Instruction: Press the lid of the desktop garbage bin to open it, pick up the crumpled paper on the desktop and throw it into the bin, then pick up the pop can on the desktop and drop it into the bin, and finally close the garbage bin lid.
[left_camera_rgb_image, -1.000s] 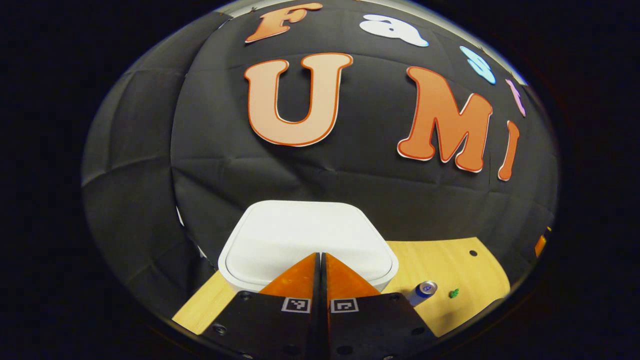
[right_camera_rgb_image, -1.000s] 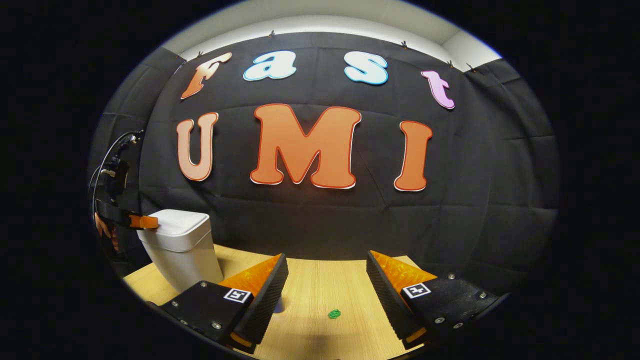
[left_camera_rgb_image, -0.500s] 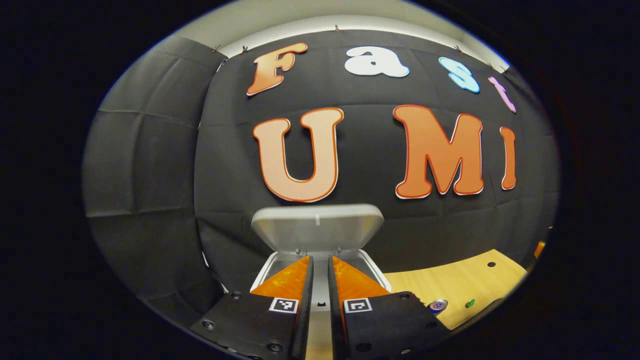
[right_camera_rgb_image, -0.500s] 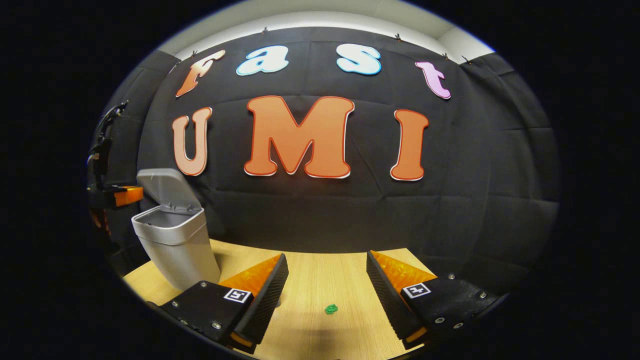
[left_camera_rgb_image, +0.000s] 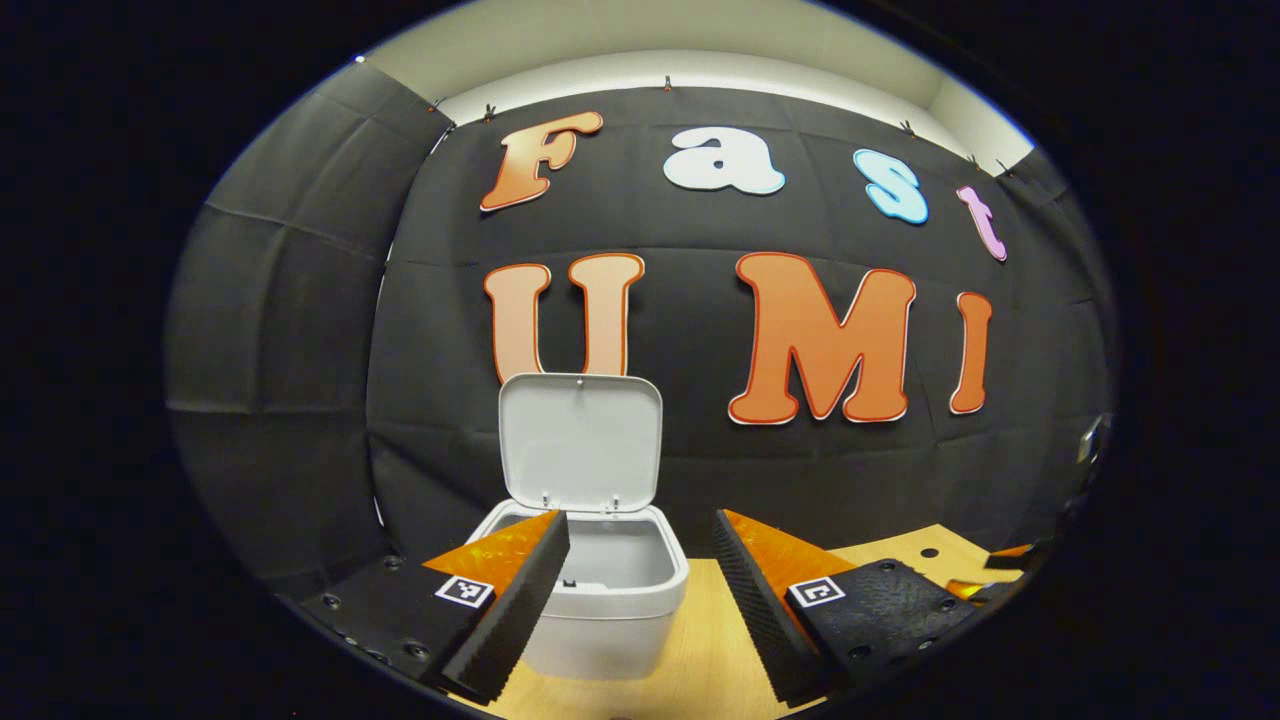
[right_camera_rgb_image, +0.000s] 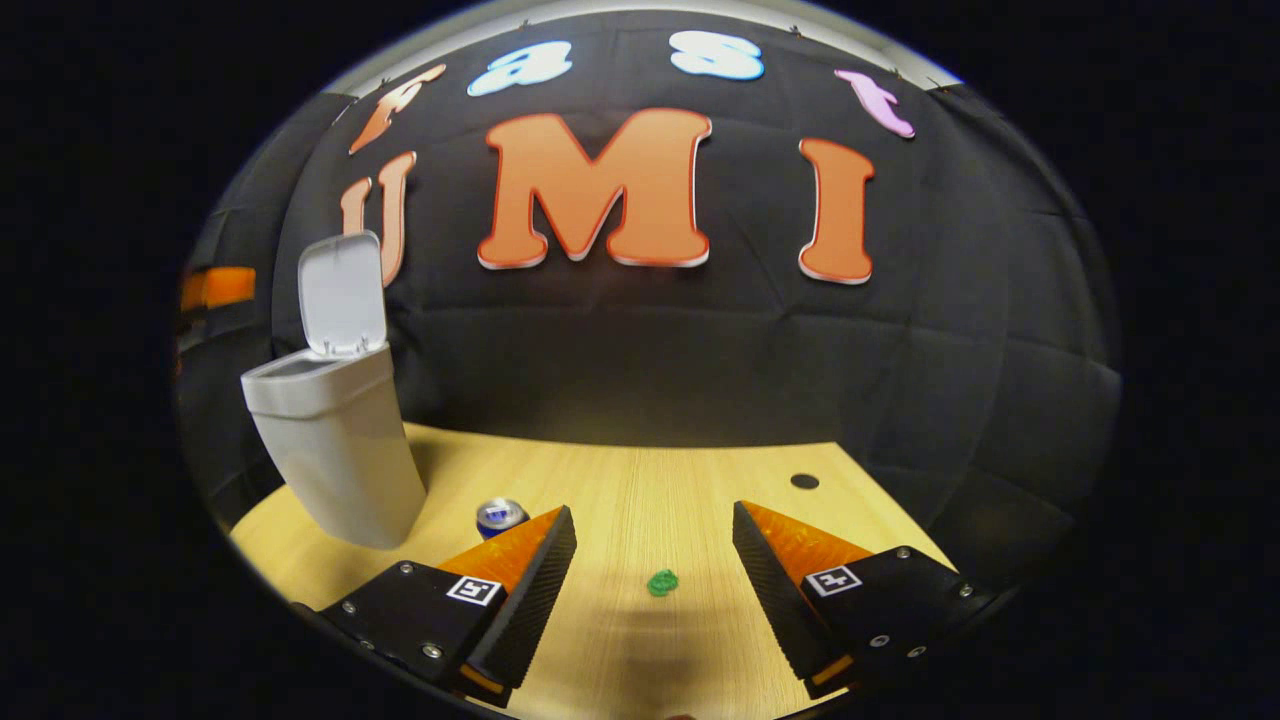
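Bin, white plastic, desktop type (left_camera_rgb_image: 600, 600): standing at the left end of the pale wooden desk (right_camera_rgb_image: 640, 480), its hinged white lid (left_camera_rgb_image: 580, 440) now standing fully upright where a second ago it was lying shut under the left gripper (left_camera_rgb_image: 638, 580). Left gripper: having drawn back from the bin, hanging in front of it with jaws spread, holding nothing; a moment ago they were pressed together. Right gripper (right_camera_rgb_image: 652, 570): open, empty, tilting down over the desk. Crumpled paper, small green wad (right_camera_rgb_image: 661, 582): lying on the desk between the right gripper's fingers. Pop can, blue and silver (right_camera_rgb_image: 500, 516): resting beside the bin's base. Status: opening step appearing complete; paper pickup judged next.
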